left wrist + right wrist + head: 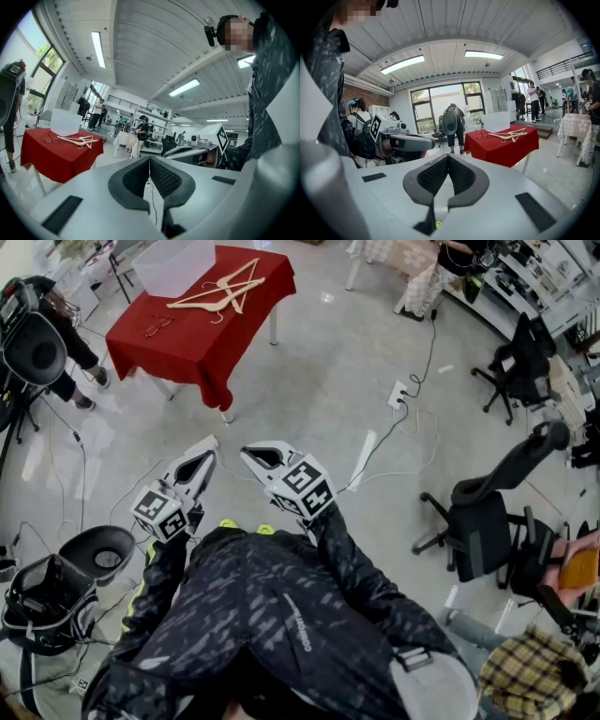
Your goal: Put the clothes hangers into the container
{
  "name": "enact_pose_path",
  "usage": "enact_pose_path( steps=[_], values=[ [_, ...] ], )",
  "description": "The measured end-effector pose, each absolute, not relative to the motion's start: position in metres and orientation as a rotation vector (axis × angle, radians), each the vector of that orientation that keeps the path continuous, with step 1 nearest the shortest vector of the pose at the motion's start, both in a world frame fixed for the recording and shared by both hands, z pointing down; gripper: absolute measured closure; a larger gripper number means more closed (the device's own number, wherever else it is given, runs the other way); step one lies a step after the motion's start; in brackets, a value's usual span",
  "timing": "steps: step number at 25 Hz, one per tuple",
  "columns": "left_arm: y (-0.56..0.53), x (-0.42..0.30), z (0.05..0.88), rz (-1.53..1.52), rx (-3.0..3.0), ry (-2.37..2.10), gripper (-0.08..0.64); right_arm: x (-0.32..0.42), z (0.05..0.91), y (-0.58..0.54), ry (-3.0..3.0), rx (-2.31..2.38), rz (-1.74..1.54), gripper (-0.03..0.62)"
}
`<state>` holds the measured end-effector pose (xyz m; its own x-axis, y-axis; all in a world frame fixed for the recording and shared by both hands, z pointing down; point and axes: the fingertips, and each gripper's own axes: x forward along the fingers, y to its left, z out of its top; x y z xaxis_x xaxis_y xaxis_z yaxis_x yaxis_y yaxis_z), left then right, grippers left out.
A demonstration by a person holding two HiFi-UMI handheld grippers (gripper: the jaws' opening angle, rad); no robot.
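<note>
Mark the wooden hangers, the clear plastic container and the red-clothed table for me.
pale wooden clothes hangers (217,293): head view, a long bar.
clear plastic container (173,266): head view, side wall.
red-clothed table (192,338): head view, bare cloth.

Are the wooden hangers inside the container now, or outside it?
Outside. The hangers lie on the red table, beside the clear container, not in it.
</note>
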<state>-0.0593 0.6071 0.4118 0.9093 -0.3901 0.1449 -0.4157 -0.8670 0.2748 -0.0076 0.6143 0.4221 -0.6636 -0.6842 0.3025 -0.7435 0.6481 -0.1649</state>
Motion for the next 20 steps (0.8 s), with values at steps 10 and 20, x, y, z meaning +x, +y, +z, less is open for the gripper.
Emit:
enact_pose_path(
  steps=[10,20],
  values=[
    [0.604,-0.053,0.416,0.112,2.768,-0.601,0.549,-0.001,0.437,0.615,-2.64,1.129,0.466,0.577],
    [0.588,-0.066,0.427,0.102,2.74,-0.625,0.549,-0.008,0.447,0.604,-2.623,1.055,0.515,0.577]
  ],
)
